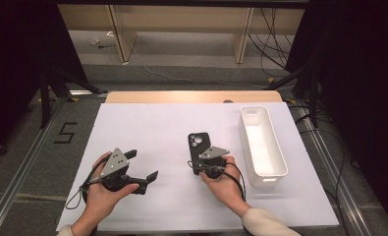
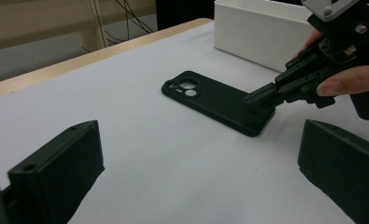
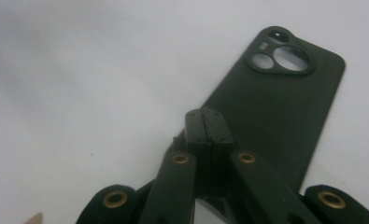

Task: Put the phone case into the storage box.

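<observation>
One white bin [image 1: 262, 142] sits empty; right gripper [image 3: 204, 122] clenched over phone case [image 1: 199, 143], left gripper [image 1: 141, 165] released.

In the high view, the right gripper [image 1: 205, 158] and its grey plate cover the near end of the black phone case [image 1: 199, 141]. In the right gripper view, the closed jaws hide the case's [image 3: 275, 112] near edge; contact between the two cannot be determined. The left gripper view crops the white bin [image 2: 257, 32] at the top edge.
</observation>
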`<control>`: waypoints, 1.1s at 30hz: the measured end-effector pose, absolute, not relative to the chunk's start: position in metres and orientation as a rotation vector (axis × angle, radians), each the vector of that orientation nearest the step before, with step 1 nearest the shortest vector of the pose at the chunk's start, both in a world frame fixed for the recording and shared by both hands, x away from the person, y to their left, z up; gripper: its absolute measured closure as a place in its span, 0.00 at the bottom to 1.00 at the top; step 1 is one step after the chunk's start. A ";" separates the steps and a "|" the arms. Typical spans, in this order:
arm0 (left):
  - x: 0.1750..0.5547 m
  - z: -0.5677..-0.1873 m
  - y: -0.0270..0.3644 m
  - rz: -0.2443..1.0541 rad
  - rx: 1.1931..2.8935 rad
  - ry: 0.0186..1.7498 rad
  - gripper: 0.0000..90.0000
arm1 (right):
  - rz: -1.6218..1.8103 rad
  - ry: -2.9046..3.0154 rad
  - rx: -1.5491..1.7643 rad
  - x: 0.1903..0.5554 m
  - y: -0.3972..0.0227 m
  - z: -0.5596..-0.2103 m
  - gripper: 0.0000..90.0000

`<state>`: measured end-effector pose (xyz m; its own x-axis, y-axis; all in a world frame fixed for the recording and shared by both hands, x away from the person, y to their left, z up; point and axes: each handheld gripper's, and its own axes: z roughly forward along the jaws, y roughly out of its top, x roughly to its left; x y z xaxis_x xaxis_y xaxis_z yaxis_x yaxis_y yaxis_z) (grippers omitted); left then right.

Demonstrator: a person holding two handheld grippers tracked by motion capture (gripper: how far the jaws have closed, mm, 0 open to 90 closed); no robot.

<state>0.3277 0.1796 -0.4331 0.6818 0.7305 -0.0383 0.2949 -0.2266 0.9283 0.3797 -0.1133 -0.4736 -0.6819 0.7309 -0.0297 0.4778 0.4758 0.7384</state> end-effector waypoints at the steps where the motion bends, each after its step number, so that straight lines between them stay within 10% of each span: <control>1: 0.328 -0.433 0.180 0.501 1.809 0.814 0.00 | 1.035 2.386 1.019 0.380 -0.113 -0.474 1.00; 33: 0.328 -0.433 0.180 0.500 1.811 0.811 0.00 | 0.999 2.461 0.991 0.379 -0.093 -0.486 1.00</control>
<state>0.3276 0.1798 -0.4332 0.6838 0.7288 -0.0371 0.2943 -0.2288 0.9279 0.3788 -0.0932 -0.4863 -0.7145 0.6993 -0.0216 0.4863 0.5185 0.7034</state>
